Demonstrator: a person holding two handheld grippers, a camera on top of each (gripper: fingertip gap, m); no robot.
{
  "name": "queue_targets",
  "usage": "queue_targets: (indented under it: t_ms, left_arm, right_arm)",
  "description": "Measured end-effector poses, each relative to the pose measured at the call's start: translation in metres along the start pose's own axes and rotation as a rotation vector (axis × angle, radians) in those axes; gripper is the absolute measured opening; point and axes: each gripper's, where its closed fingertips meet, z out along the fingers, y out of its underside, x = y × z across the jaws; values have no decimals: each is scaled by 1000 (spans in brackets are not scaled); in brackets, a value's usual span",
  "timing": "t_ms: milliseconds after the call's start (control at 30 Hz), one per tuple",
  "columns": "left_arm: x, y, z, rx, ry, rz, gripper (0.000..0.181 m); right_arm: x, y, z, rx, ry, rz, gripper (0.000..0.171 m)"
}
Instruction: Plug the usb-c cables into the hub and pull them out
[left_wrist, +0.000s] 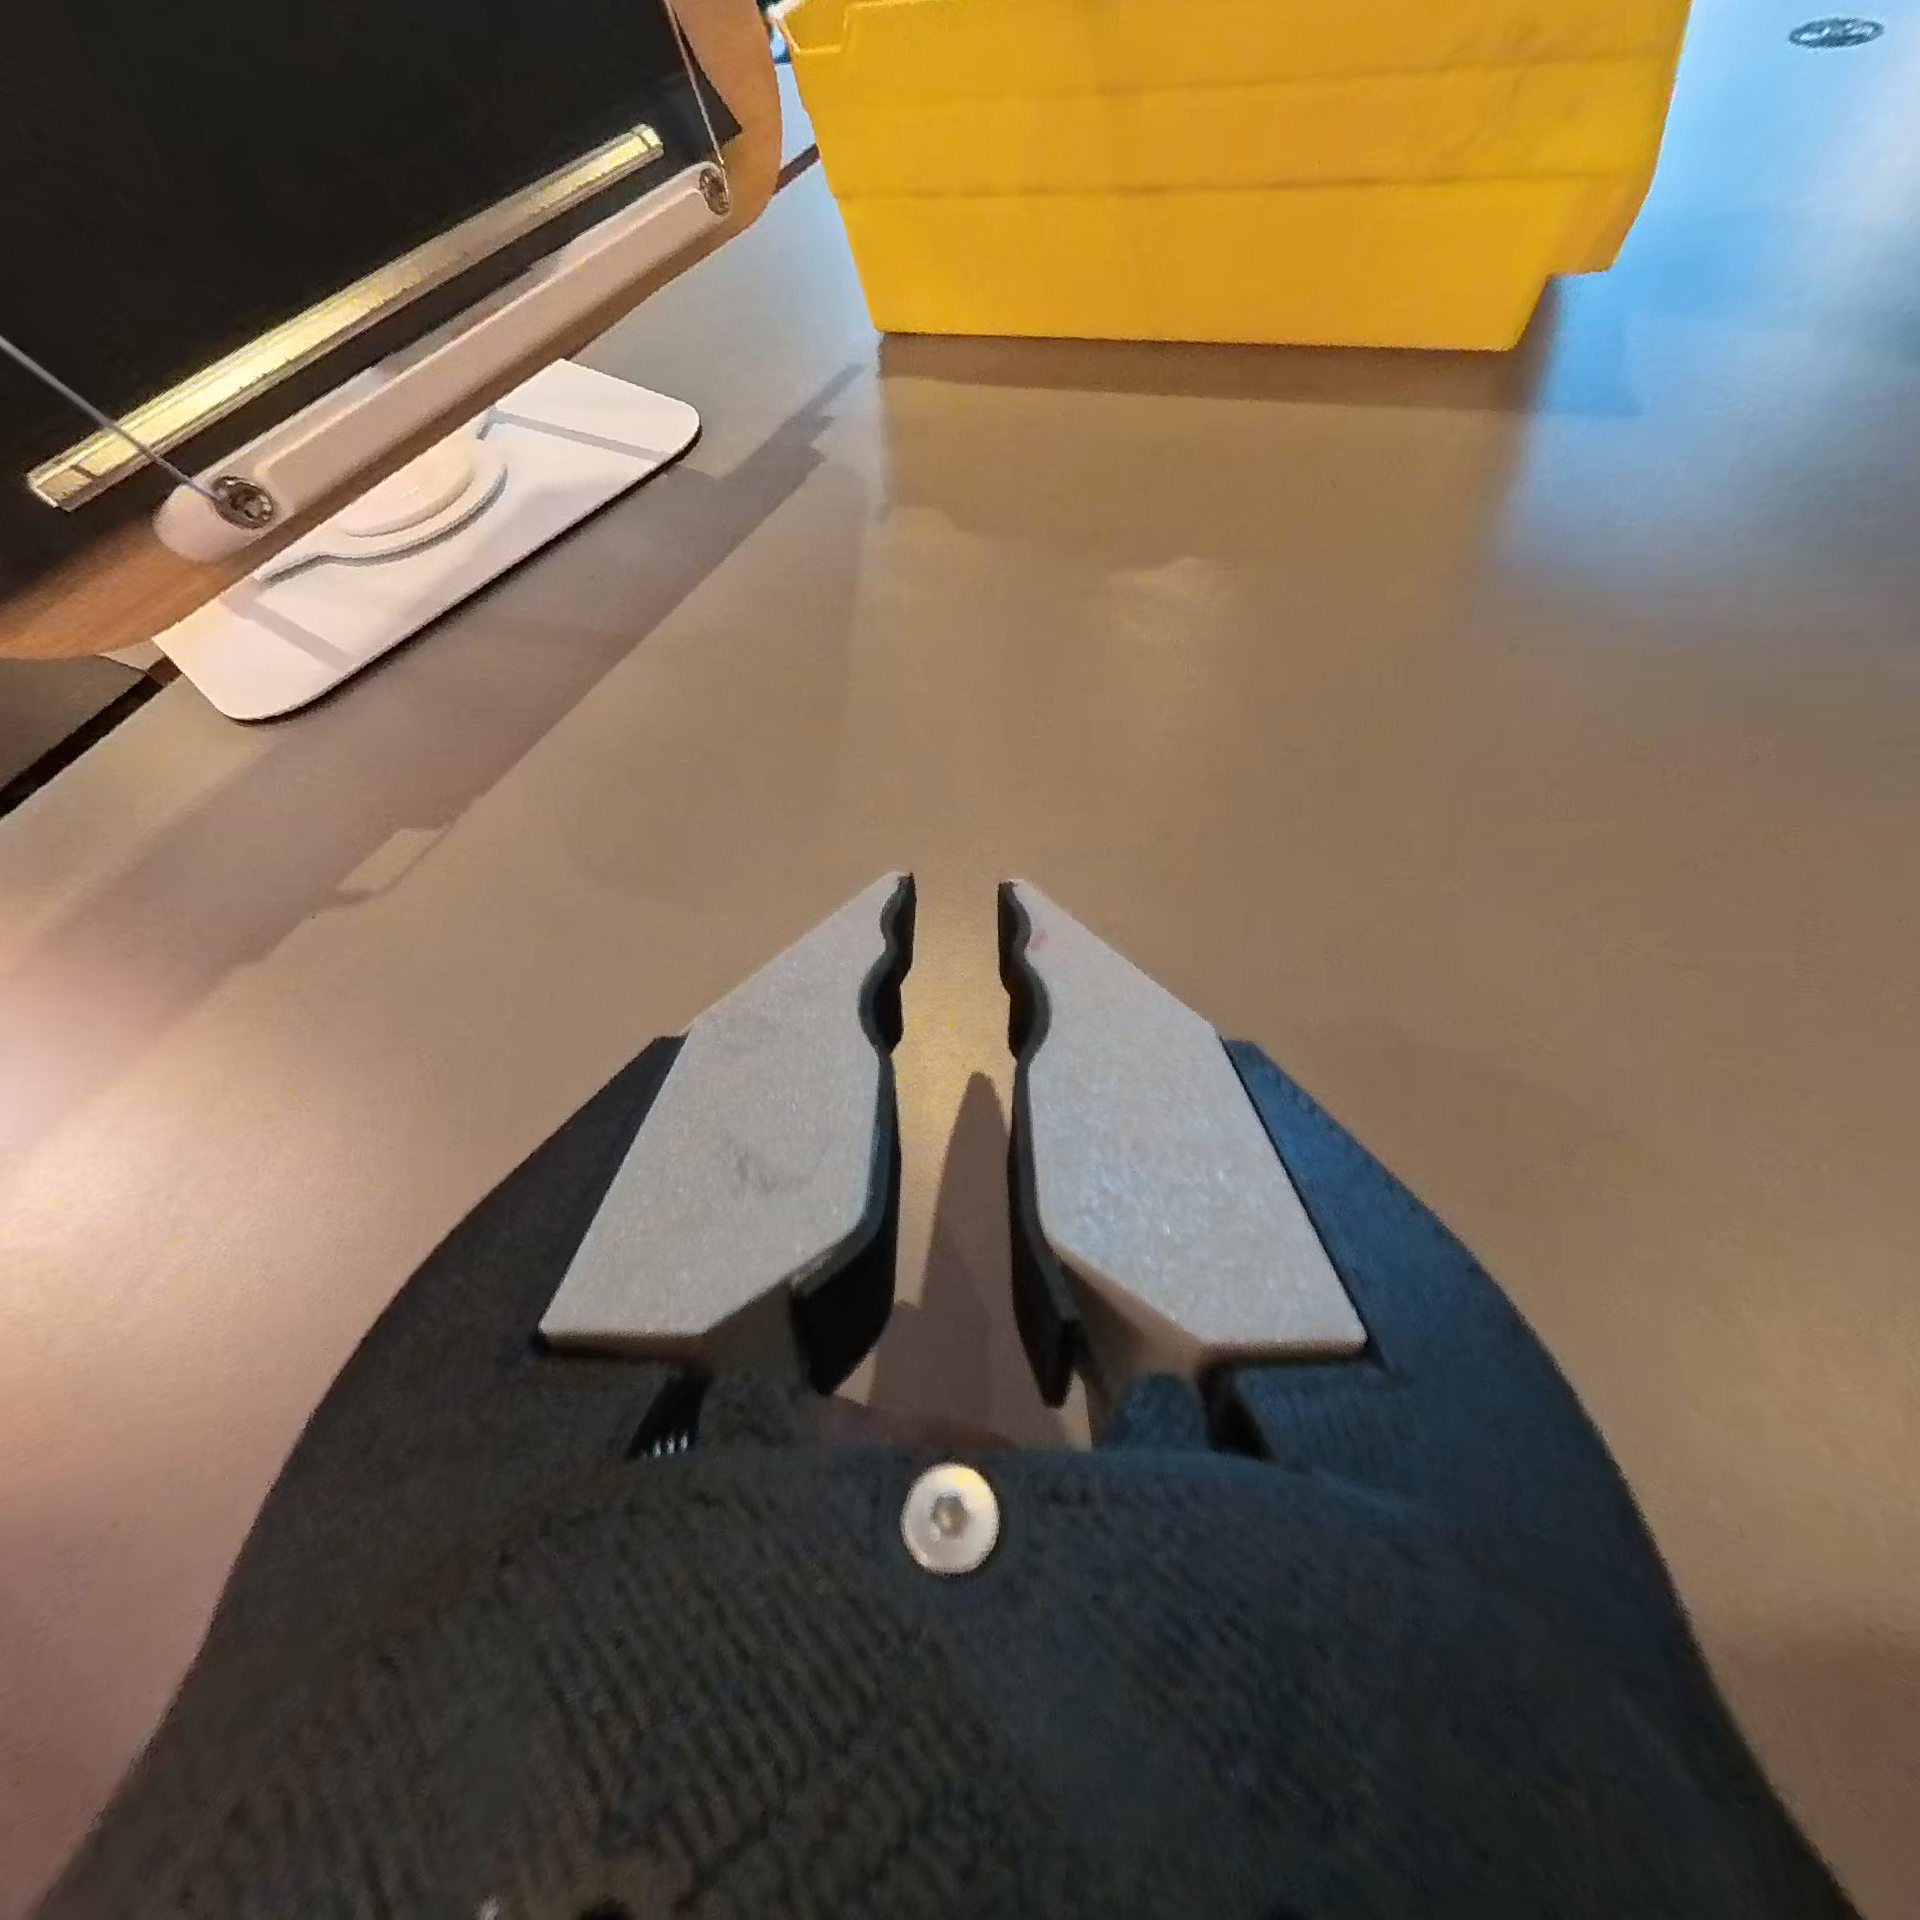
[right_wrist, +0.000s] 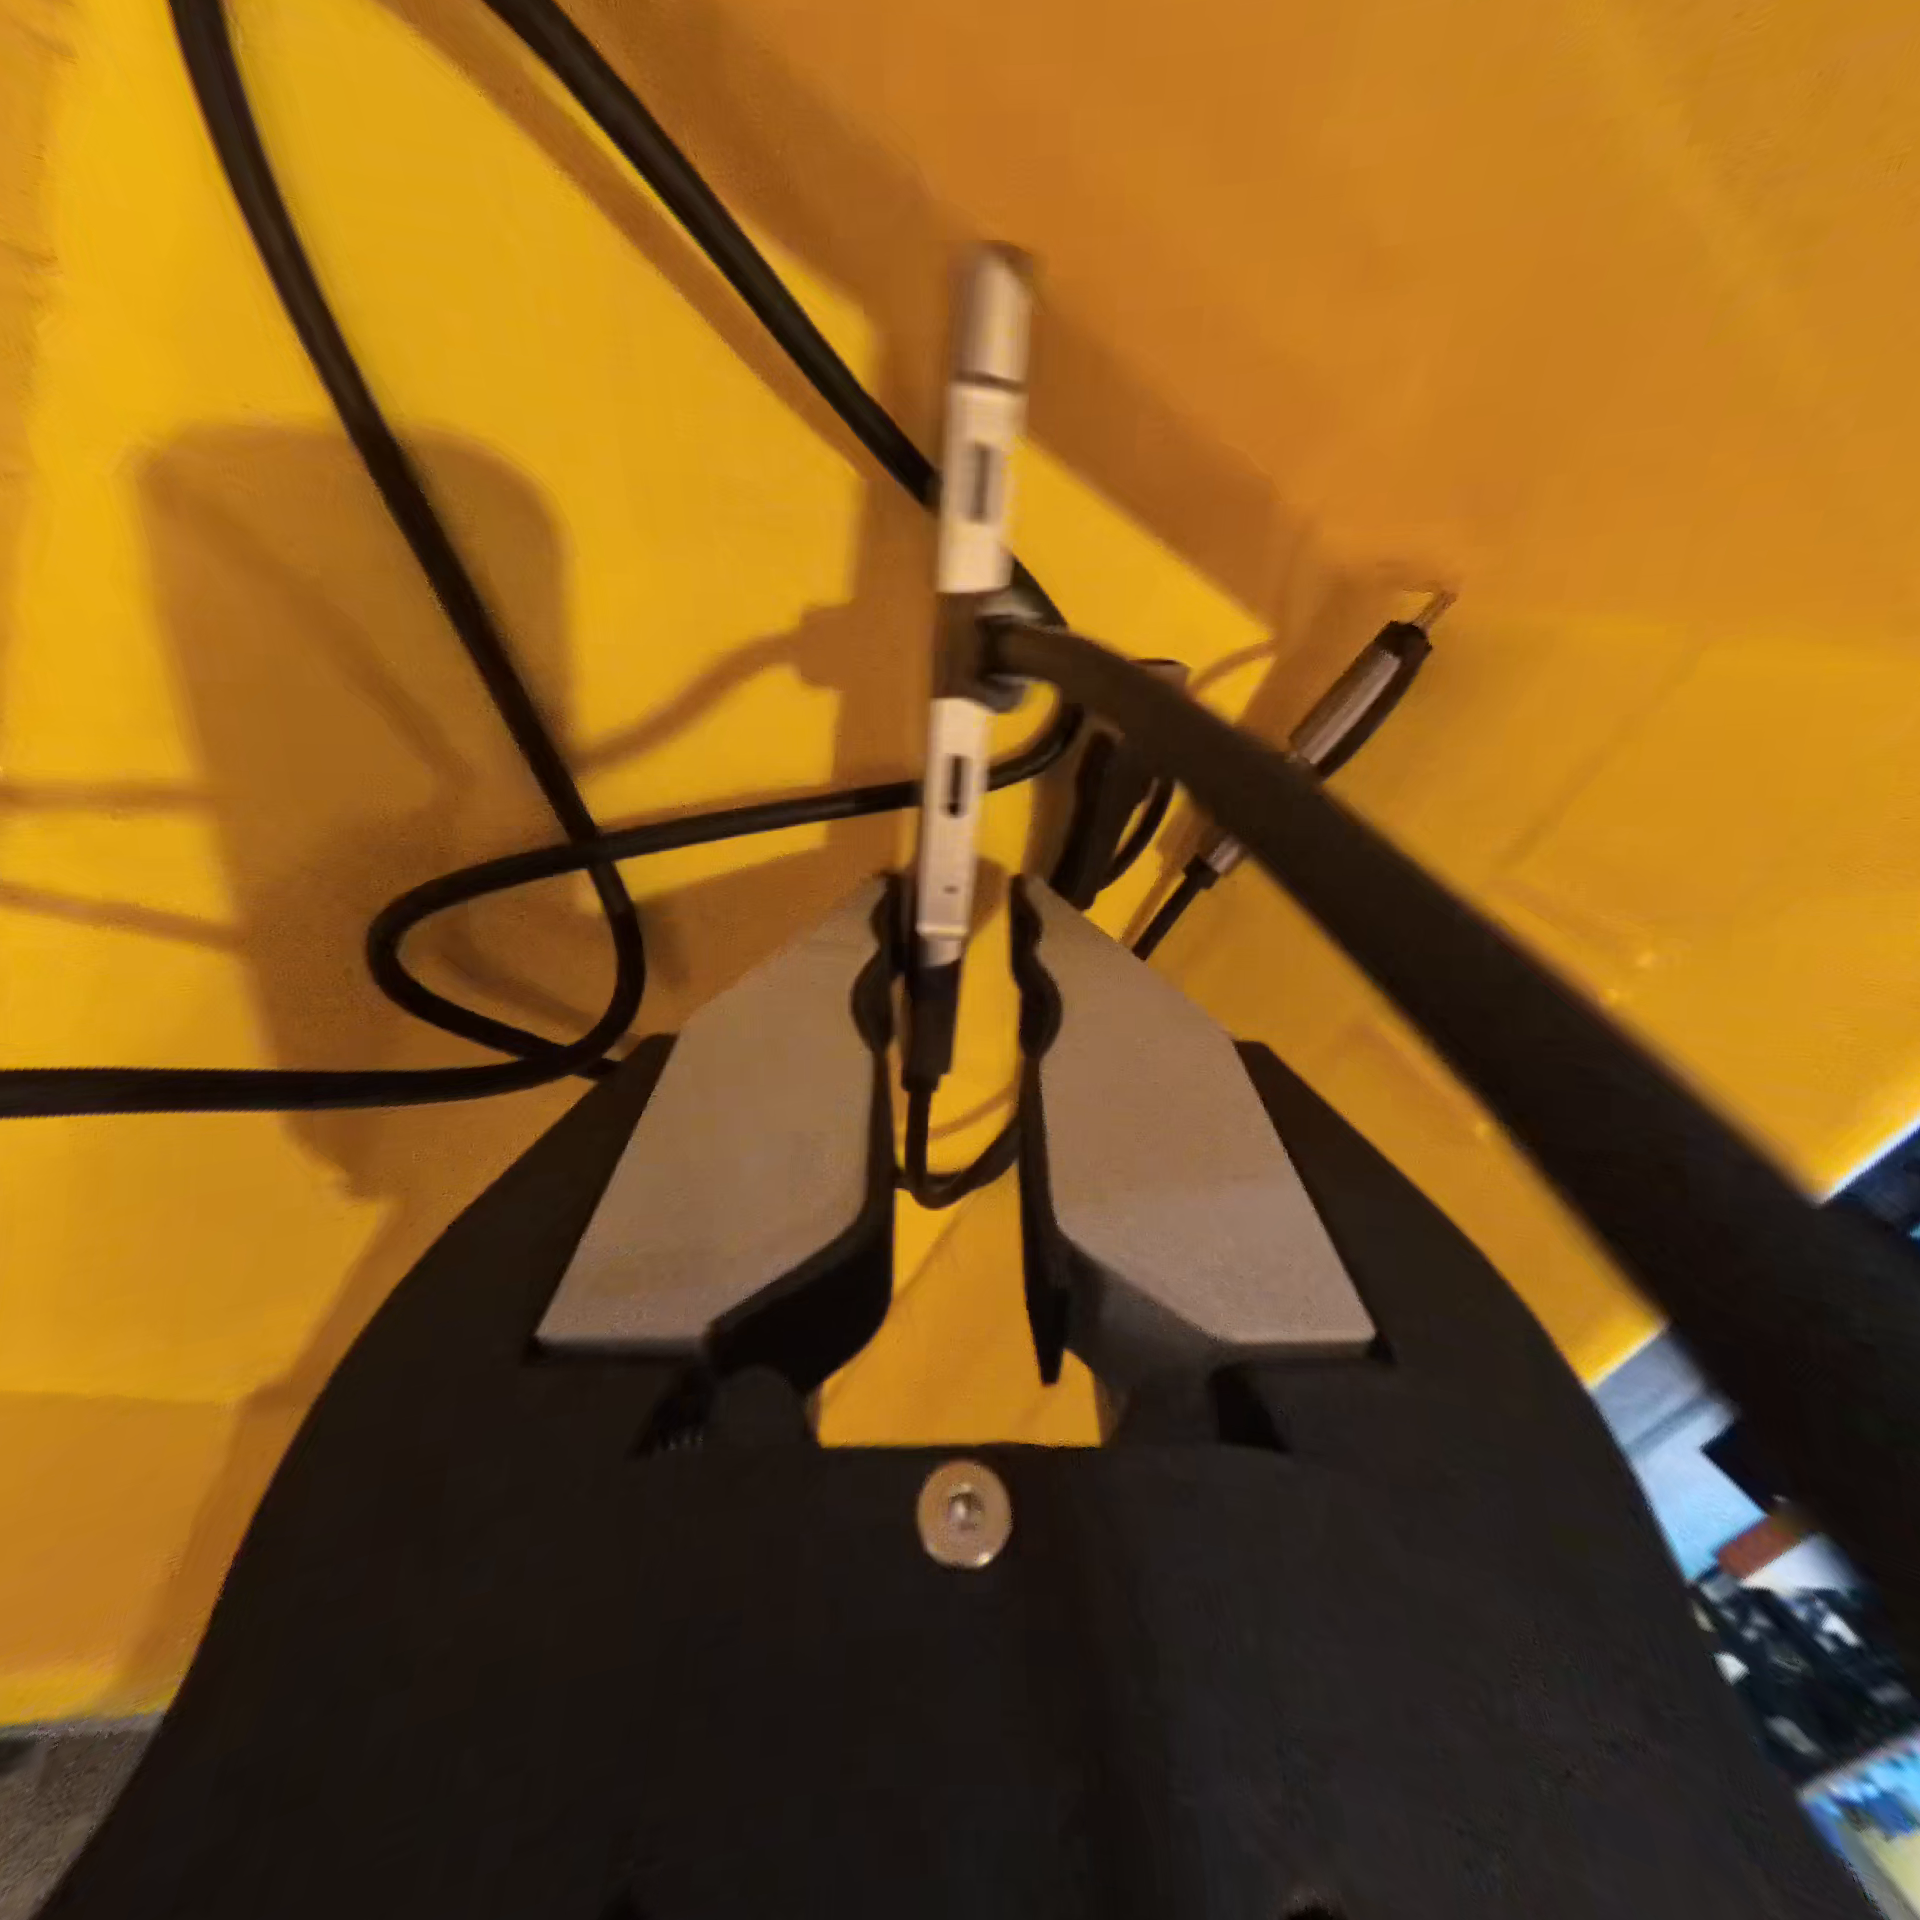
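My right gripper is inside a yellow bin. Its jaws stand slightly apart around the near end of a slim silver hub, which stands on edge. The hub lies against the left finger, and a yellow gap shows beside the right finger. The hub's own short black lead loops between the fingers. A silver-grey cable plug lies loose to the right, and black cables coil on the bin floor. My left gripper is narrowly open and empty, low over a tan table, facing the bin's outside.
A dark screen on a white stand sits at the table's left, close to my left gripper. A thick black blurred cable crosses the right wrist view from the hub to the lower right.
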Motion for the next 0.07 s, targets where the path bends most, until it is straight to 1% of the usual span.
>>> queue_targets:
  t_ms: [33,67]
  left_arm:
    - [-1,-1,-1,6,0,-9,13]
    - [-2,-1,-2,13,1,-19,13]
  right_arm:
    - [1,-1,0,-9,17,-12,10]
    - [2,-6,-5,20,29,-21,11]
